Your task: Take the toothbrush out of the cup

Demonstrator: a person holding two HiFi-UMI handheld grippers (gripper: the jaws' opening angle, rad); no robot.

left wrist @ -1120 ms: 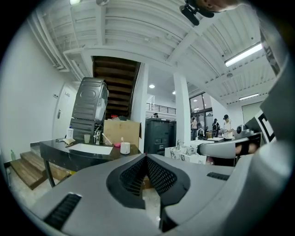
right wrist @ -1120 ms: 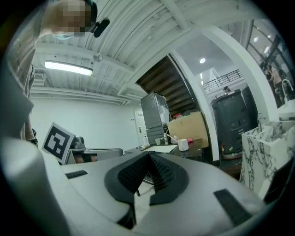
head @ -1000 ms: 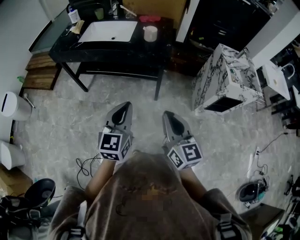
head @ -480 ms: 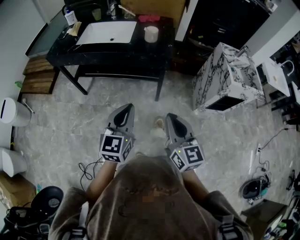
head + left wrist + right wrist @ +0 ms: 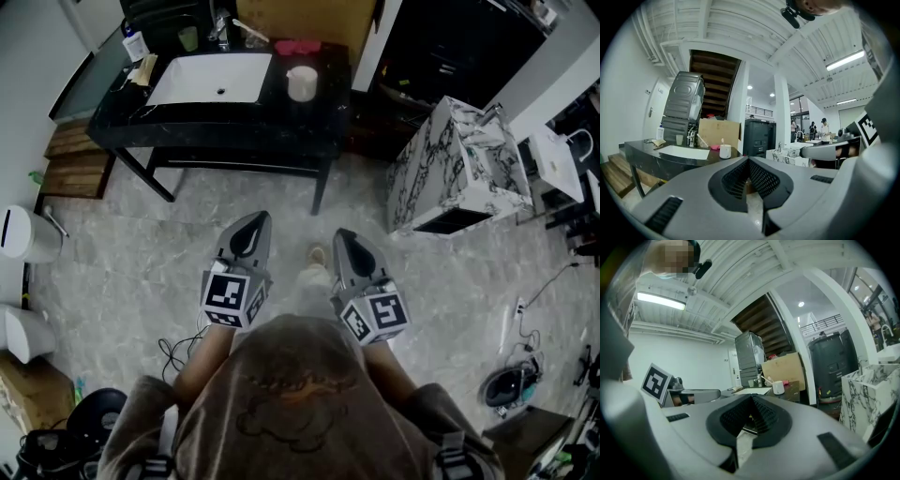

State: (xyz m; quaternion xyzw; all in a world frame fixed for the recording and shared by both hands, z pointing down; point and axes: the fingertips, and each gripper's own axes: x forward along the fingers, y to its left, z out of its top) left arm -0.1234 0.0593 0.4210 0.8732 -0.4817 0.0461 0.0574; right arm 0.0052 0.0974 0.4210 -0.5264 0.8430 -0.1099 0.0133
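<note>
A white cup (image 5: 301, 82) stands on the black sink table (image 5: 234, 117), far ahead of both grippers. In the left gripper view the cup (image 5: 725, 151) shows a toothbrush (image 5: 723, 141) sticking up out of it. The right gripper view shows the cup (image 5: 778, 387) small and distant. My left gripper (image 5: 251, 225) and right gripper (image 5: 344, 240) are held side by side at waist height over the floor. Both are shut with nothing between their jaws. The left gripper (image 5: 749, 160) and right gripper (image 5: 752, 398) both face the table.
A white basin (image 5: 208, 79) is set in the table left of the cup, with a faucet, a green glass (image 5: 189, 37) and a soap bottle (image 5: 137, 44) behind it. A marble-patterned cabinet (image 5: 459, 164) stands at the right. White bins (image 5: 23, 230) and cables (image 5: 173, 347) lie at the left.
The person has stepped forward, so the sink table and cup sit nearer and lower in the head view. Both grippers stay shut and level.
</note>
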